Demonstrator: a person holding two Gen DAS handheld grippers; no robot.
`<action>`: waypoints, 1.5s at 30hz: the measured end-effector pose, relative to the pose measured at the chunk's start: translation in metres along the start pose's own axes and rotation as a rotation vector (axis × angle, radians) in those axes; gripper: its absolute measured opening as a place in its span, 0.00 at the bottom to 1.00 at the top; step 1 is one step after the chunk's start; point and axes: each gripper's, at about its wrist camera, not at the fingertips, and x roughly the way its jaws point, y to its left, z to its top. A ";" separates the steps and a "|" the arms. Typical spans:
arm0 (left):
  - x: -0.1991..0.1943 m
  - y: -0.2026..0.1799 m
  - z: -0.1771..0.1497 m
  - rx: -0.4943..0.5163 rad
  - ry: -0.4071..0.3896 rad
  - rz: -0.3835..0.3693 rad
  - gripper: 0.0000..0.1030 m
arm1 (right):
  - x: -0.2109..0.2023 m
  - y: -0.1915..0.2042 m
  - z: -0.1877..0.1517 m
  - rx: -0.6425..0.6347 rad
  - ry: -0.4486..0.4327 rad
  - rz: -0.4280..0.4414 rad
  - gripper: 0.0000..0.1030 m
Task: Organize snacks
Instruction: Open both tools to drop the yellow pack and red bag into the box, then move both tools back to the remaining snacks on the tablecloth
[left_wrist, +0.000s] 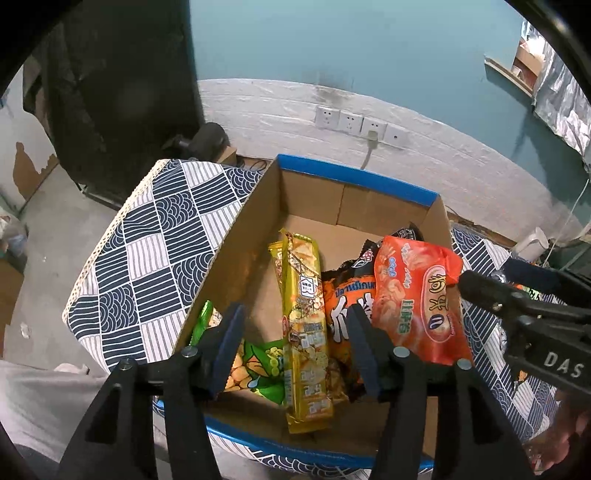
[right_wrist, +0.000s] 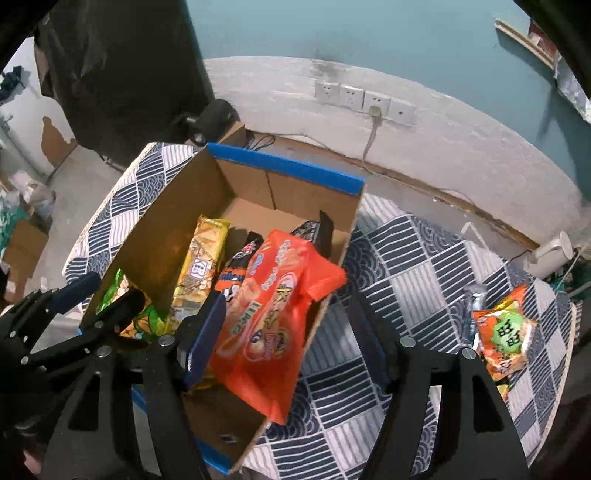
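Left gripper (left_wrist: 291, 354) released above yellow snack pack (left_wrist: 304, 328) in box (left_wrist: 236, 236), right gripper (right_wrist: 291, 332) released over orange bag (right_wrist: 269, 332)

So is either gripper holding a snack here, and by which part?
Nothing is held: the left gripper and right gripper stand open over the cardboard box, pads clear of the packets.

Row of white wall sockets (left_wrist: 360, 123) on whitewashed lower wall, one with a grey plug (right_wrist: 375, 111) and hanging cord. Teal paint above. Dark cabinet (left_wrist: 122, 92) at left. White kettle (right_wrist: 550, 254) at far right. Bare concrete floor (left_wrist: 48, 206).
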 end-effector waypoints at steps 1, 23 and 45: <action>0.000 -0.001 0.000 0.000 0.001 -0.003 0.57 | -0.003 -0.001 0.000 -0.003 -0.006 -0.006 0.69; -0.019 -0.073 -0.007 0.114 -0.012 -0.053 0.62 | -0.056 -0.061 -0.037 0.026 -0.072 -0.103 0.71; -0.004 -0.196 -0.016 0.264 0.038 -0.099 0.71 | -0.061 -0.200 -0.092 0.211 -0.002 -0.181 0.74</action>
